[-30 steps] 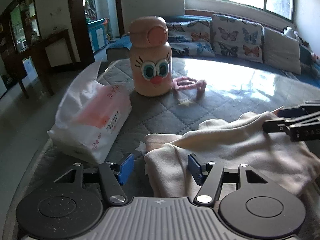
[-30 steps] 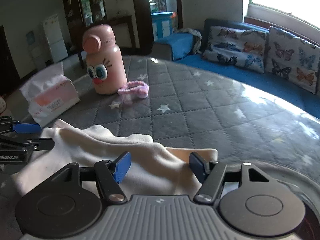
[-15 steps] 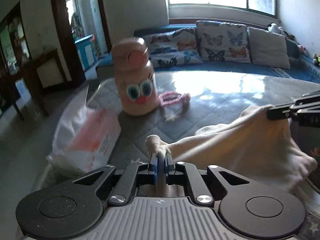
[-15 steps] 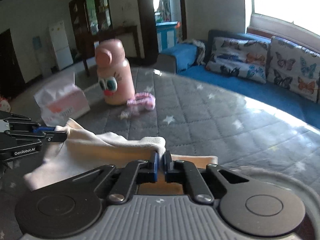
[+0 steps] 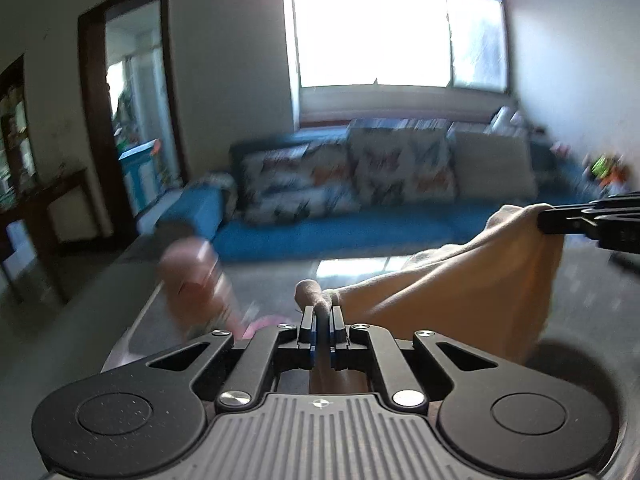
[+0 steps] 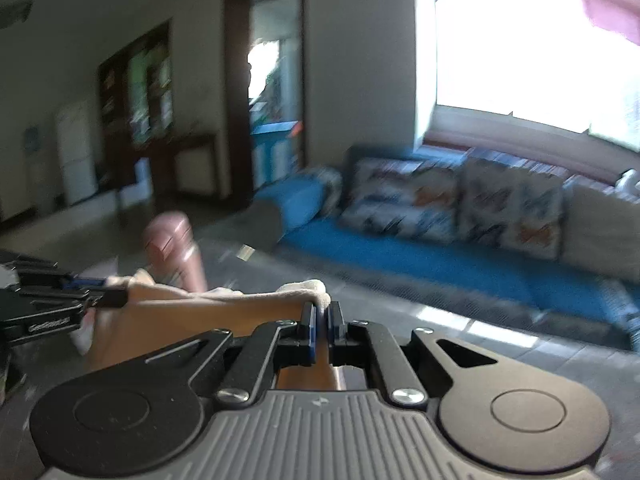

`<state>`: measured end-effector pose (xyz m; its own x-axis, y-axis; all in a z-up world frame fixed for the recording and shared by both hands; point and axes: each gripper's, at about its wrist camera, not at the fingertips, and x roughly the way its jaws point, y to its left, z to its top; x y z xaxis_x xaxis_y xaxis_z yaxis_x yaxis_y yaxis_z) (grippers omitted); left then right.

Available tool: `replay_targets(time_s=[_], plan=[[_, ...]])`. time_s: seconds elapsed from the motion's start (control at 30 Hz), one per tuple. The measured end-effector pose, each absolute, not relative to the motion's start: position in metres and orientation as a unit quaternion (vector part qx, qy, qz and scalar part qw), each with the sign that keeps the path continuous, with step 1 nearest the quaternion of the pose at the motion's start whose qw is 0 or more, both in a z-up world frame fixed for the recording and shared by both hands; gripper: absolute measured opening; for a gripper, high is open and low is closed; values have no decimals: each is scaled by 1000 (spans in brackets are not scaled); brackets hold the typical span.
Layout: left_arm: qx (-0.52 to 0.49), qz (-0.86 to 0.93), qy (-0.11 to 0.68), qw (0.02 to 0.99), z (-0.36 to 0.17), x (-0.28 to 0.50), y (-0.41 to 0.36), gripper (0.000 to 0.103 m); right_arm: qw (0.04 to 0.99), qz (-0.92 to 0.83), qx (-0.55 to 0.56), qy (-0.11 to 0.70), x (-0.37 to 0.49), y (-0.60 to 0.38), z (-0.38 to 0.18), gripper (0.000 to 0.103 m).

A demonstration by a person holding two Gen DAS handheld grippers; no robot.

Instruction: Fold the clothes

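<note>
A cream-coloured garment [image 5: 472, 300] hangs stretched in the air between both grippers, above the grey quilted table [image 5: 280, 276]. My left gripper [image 5: 322, 312] is shut on one corner of the cloth, a small bunch poking out past its blue pads. In the right wrist view, my right gripper [image 6: 321, 311] is shut on the other corner of the garment [image 6: 208, 312]. Each gripper shows in the other's view: the right gripper [image 5: 548, 220] at the far right, the left gripper [image 6: 120, 298] at the far left, both pinching the cloth's top edge.
A pink bottle [image 5: 192, 276] with a cartoon face stands blurred on the table to the left, also as the pink bottle [image 6: 172, 252] in the right wrist view. A blue sofa [image 5: 340, 224] with patterned cushions lies behind, under a bright window. A doorway opens at the left.
Both grippers closed on the garment's corners and rose, lifting the cloth off the table. The views tilted up, so the tissue pack dropped out of sight.
</note>
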<state>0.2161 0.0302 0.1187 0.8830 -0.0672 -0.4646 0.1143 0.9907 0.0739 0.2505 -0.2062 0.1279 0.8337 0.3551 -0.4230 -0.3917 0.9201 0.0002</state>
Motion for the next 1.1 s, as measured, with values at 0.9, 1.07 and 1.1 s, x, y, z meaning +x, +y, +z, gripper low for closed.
replay_targets(time_s=[0.9,1.07,1.1], plan=[[97,-182,324,923,57,105,-85,54,918,182,-134,324,48,-301,67,7],[86,-189,333,920,44,85,-97,68,924,180,-109,320,30,-309,61,10],[85,-189,334,919,42,82,-99,71,924,180,-105,320,26,-311,59,12]])
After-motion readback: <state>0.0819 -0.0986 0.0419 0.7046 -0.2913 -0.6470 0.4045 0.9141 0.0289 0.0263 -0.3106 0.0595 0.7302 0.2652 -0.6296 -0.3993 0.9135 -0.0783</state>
